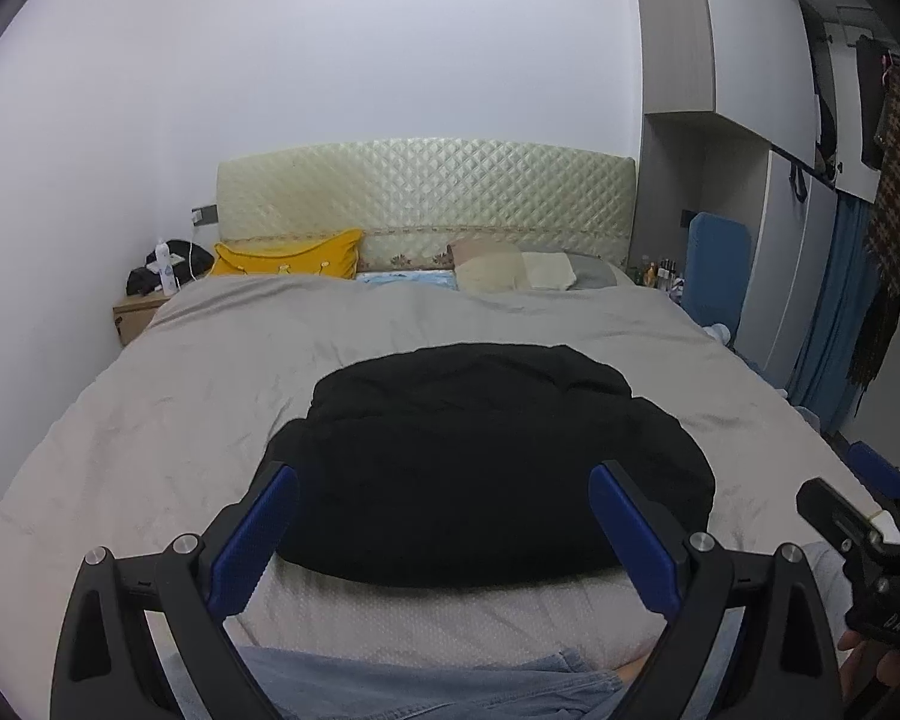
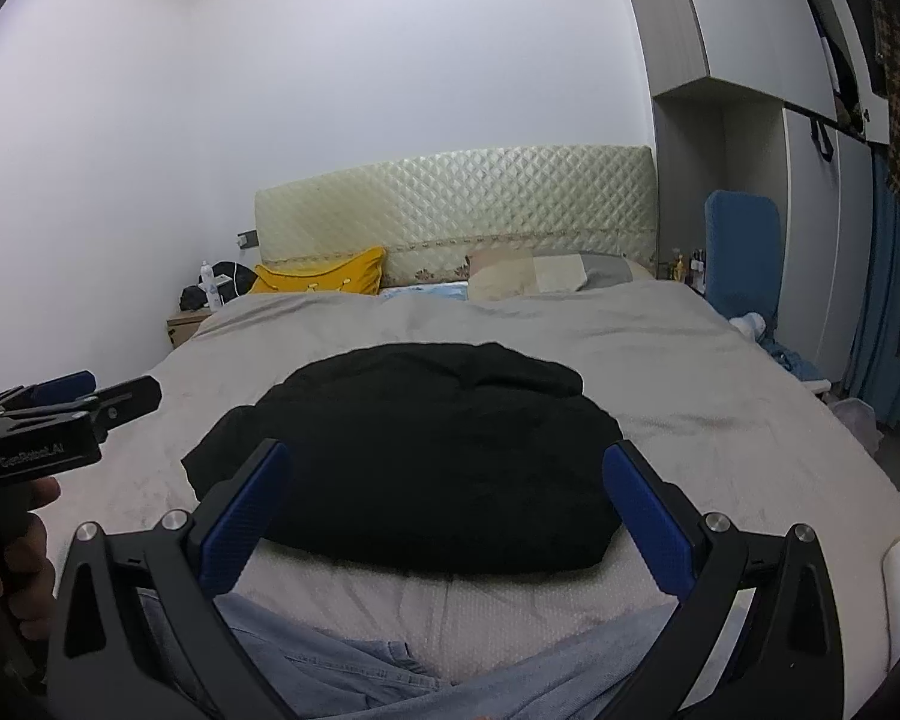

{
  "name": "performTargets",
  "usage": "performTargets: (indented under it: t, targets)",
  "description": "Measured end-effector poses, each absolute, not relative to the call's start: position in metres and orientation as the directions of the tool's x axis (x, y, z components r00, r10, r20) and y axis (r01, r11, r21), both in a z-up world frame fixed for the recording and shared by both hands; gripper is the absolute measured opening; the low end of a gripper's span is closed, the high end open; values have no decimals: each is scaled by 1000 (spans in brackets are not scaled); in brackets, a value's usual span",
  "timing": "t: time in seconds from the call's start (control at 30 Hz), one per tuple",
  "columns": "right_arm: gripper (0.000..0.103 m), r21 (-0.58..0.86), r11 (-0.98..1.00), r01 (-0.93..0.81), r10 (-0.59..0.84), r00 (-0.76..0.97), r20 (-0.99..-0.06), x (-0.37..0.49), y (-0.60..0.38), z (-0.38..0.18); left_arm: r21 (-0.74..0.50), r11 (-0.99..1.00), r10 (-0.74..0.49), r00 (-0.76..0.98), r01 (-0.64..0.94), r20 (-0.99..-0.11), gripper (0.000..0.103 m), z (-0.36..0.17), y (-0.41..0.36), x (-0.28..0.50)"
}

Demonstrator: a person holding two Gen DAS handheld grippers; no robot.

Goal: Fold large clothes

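The black garment lies on the bed just ahead of both wide-open, empty grippers, left gripper and right gripper, its long axis left-right.

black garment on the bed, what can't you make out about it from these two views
- Black folded garment: type and layers unreadable in both wrist views; the dark cloth shows no detail.
- Its near corners: left wrist view, hidden behind the blue finger pads.
- Small bottles beside the quilted headboard: right wrist view, too small.

Grey bedspread ahead of the gripper, quilted headboard beyond, yellow pillow far left, blue chair far right, wooden nightstand left.
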State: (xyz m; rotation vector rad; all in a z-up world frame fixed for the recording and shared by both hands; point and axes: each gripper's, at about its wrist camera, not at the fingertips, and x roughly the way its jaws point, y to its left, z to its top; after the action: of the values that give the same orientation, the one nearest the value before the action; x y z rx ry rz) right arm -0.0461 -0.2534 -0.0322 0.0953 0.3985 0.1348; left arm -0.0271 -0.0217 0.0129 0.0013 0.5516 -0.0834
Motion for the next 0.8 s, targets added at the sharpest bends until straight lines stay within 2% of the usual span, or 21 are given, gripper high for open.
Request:
performTargets:
  t: [0.8]
  targets:
    - [103, 121, 989, -85, 126, 915, -384, -47, -258, -40, -34, 997, -73, 834, 65, -546, 98, 7, -21, -20]
